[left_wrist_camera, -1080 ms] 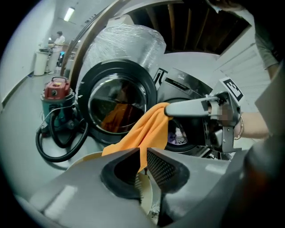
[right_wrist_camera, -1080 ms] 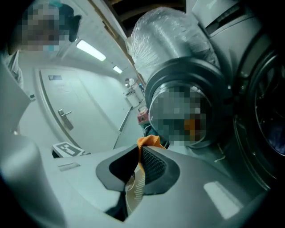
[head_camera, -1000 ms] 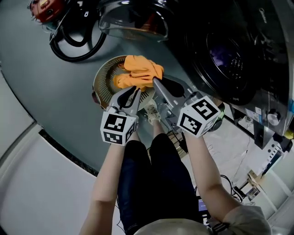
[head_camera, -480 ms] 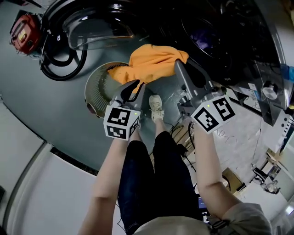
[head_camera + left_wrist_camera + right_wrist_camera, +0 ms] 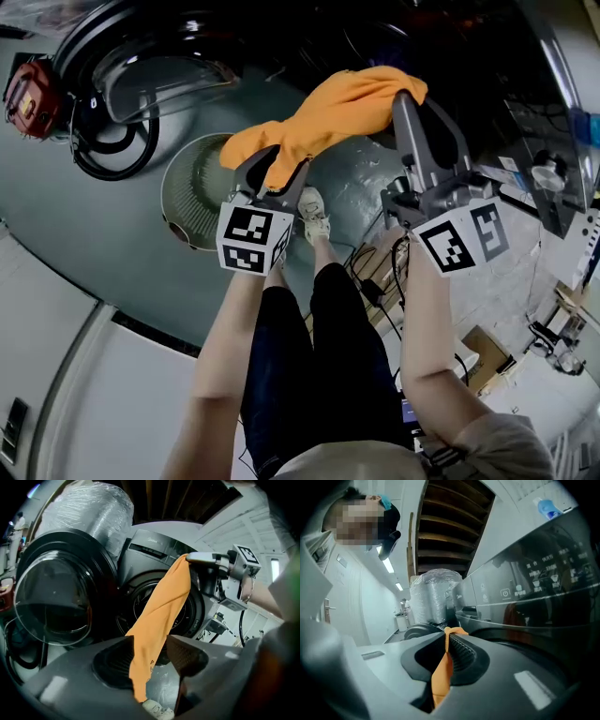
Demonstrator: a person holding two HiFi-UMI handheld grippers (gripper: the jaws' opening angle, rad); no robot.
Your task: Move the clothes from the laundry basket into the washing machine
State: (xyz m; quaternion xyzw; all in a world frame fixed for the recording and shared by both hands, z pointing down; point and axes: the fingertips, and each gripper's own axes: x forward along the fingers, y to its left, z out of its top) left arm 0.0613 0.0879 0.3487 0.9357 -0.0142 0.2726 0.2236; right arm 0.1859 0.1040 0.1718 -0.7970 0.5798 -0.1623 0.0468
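Observation:
An orange cloth [image 5: 328, 117] hangs stretched between both grippers, above the floor in front of the dark washing machine drum [image 5: 192, 613]. My right gripper [image 5: 405, 94] is shut on its upper end, close to the machine's front; the right gripper view shows the cloth [image 5: 442, 672] pinched between the pads [image 5: 459, 651]. My left gripper [image 5: 274, 169] grips the lower part, jaws a little apart around the bunched cloth [image 5: 159, 616], whose tail dangles below. The round laundry basket [image 5: 192, 187] stands on the floor at the left, with no clothes visible inside.
The washer's glass door [image 5: 159, 70] stands swung open to the left. A red device [image 5: 28, 94] and a coiled black hose [image 5: 103, 150] lie beyond the basket. The person's shoe [image 5: 314, 216] is under the cloth. Cables and boxes clutter the floor at right.
Both grippers have lifted the orange cloth out of the basket and carried it up and right toward the drum. The cloth now stretches out between them.

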